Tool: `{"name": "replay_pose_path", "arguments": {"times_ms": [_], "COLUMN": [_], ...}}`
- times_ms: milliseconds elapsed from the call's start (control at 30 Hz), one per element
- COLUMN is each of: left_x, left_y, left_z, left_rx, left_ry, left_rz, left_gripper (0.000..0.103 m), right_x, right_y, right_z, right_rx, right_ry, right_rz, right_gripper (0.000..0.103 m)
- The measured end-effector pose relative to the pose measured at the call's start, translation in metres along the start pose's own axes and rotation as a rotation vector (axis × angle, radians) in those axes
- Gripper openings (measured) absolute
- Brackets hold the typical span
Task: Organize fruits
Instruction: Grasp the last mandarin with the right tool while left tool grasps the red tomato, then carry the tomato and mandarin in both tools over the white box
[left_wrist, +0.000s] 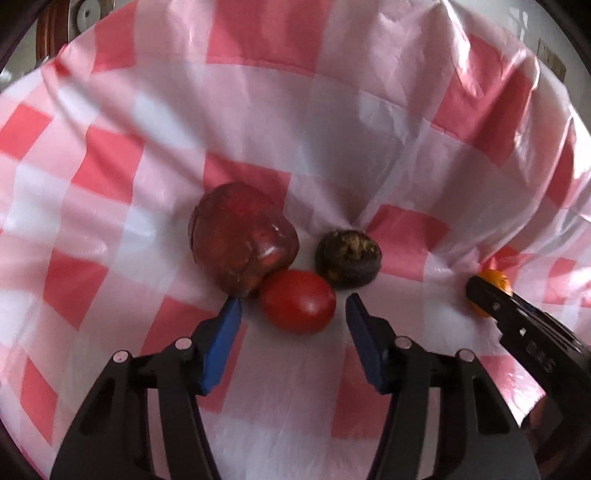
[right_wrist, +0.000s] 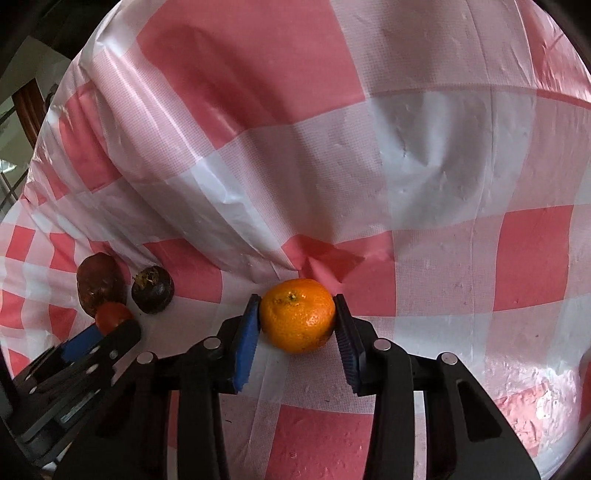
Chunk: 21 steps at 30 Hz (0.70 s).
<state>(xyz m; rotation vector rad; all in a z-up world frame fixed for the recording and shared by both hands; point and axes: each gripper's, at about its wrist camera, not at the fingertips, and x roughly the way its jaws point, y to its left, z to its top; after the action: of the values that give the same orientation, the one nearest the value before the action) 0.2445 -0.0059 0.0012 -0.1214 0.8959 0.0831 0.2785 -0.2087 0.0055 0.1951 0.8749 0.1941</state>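
A: Tangerine (right_wrist: 297, 320) is sitting squarely between the right gripper (right_wrist: 297, 314) fingers, both blue pads touching its sides at the widest part. Looking like a grip across the middle, stem end facing up and toward the far side.

B: Handling?

A: Judging it as light and roundish, with a pebbly peel giving the pads decent friction. Peel is giving a bit under pressure, so a moderate squeeze is probably enough; a hard one is risking bruising. It's resting on the checked cloth (right_wrist: 424, 177) over the table, with a ridge of bunched cloth rising just beyond the fingertips.

B: Left side?

A: Left gripper (left_wrist: 293, 304) fingers are standing wide apart, holding nothing. Tomato (left_wrist: 297, 301) is lying between the tips, touching neither pad as far as I'm seeing. Smooth glossy skin, likely slippery and soft, so I'm guessing a gentle hold across its short axis.

B: Neighbours?

A: Dark red fruit (left_wrist: 242, 238) is just beyond the left fingertip, touching the tomato; wrinkled, probably soft. Mangosteen-like dark fruit (left_wrist: 349, 258) is sitting just past the right fingertip, near but apart. Closing on the tomato is risking nudging the red one.
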Motion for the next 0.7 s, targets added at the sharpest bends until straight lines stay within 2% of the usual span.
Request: {"name": "replay_pose_path", "arguments": {"times_ms": [67, 133, 300, 433, 533, 600, 700], "left_x": [0.0, -0.003, -0.034, -0.066, -0.088, -0.101, -0.128], "left_y": [-0.003, -0.004, 0.005, 0.02, 0.038, 0.048, 0.066], "left_z": [-0.001, -0.005, -0.019, -0.031, -0.057, -0.073, -0.103], "left_rx": [0.026, 0.044, 0.023, -0.049, -0.06, -0.083, -0.1], "left_ry": [-0.006, -0.012, -0.098, -0.161, -0.19, -0.186, -0.235], "left_rz": [0.019, -0.017, -0.025, -0.063, -0.032, -0.038, -0.039], "left_gripper": [0.047, 0.037, 0.037, 0.037, 0.037, 0.037, 0.037], "right_x": [-0.001, -0.003, -0.007, -0.013, -0.012, -0.014, -0.03], "right_y": [-0.003, 0.001, -0.008, -0.017, -0.02, -0.021, -0.018], "right_z": [0.0, -0.002, -0.002, -0.004, -0.004, -0.005, -0.013], "right_rx": [0.002, 0.007, 0.029, 0.04, 0.041, 0.04, 0.052], "right_ry": [-0.001, -0.002, -0.009, -0.014, -0.016, -0.022, -0.059], "right_rz": [0.002, 0.007, 0.038, 0.055, 0.059, 0.057, 0.031], "right_gripper": [0.039, 0.039, 0.039, 0.039, 0.039, 0.039, 0.039]}}
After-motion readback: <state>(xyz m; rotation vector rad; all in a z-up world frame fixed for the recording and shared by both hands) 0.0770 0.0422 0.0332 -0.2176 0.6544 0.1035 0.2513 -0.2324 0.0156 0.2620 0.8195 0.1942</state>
